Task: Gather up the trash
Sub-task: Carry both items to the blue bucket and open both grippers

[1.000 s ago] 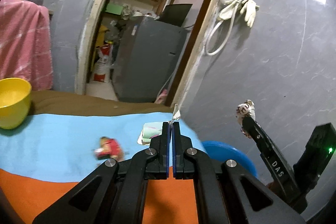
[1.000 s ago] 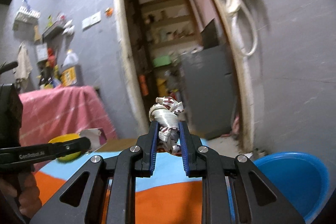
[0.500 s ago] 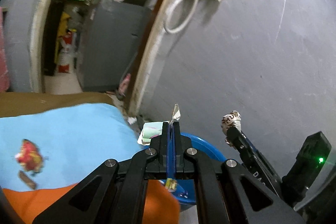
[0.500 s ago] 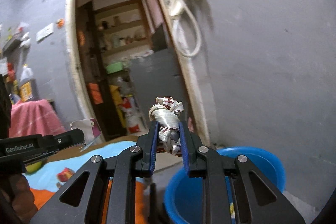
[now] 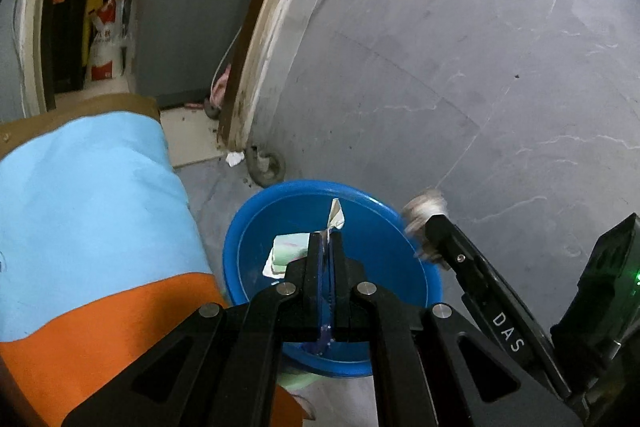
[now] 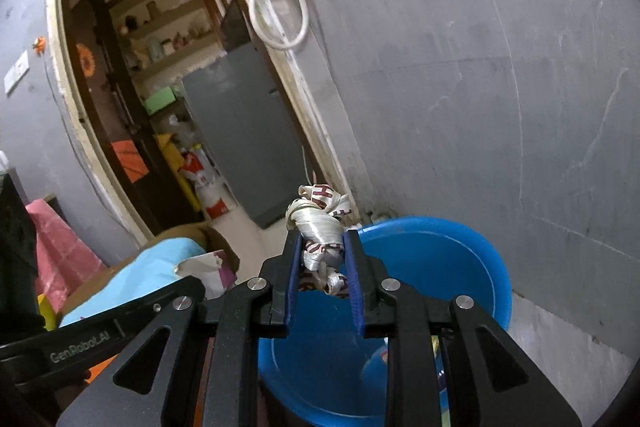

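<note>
My left tool pinched a flat wrapper, my right tool a crumpled wad; released off-centre, either could miss the blue tub at lower centre.

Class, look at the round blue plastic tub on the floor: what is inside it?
Inside the blue plastic tub, the visible wall and bottom look mostly bare; a bluish scrap lies low down. Gripper frames cover the rest.

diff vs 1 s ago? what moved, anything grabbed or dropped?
Both grippers swung from over the table to above the blue tub. Left gripper stays shut on the flat wrapper; right gripper still holds the crumpled wrapper, though its jaws have just been opening slightly. Nothing dropped yet. Table cloth unchanged.
</note>
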`<state>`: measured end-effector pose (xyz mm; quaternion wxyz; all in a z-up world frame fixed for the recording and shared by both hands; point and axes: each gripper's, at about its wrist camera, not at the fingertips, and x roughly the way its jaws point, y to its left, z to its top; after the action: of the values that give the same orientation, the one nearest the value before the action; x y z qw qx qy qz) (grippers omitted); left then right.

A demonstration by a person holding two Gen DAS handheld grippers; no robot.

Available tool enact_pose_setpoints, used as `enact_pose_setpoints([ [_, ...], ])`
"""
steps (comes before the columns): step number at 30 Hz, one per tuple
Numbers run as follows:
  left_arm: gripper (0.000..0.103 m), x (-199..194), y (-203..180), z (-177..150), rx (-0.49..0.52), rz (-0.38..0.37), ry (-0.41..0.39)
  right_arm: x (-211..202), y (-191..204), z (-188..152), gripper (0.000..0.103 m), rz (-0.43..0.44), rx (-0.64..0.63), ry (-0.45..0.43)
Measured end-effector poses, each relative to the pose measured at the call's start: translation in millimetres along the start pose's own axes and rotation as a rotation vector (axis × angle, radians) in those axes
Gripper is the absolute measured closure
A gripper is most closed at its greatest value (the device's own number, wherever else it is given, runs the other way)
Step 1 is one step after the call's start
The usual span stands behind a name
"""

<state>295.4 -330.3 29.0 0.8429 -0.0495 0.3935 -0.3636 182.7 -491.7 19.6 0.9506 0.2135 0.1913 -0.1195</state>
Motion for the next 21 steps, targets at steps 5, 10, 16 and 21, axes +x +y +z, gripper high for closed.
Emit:
enact_pose_setpoints([
  [5,0.073,-1,3,-3,-0.020,-0.001,-0.003,2,-9,1,0.066,-0.012,0.036,0.023],
  [10,0.073,-16,4,-2,-0.014,0.026,-0.035,0,-12,3,0.059,-0.015,0.046,0.017],
  [16,0.060,-40,11,-4,-0.017,0.084,-0.121,-4,-3,5,0.050,-0.007,0.023,-0.027],
  [21,0.041,-69,21,-8,-0.035,0.178,-0.209,-11,7,4,0.022,0.012,-0.010,-0.064],
])
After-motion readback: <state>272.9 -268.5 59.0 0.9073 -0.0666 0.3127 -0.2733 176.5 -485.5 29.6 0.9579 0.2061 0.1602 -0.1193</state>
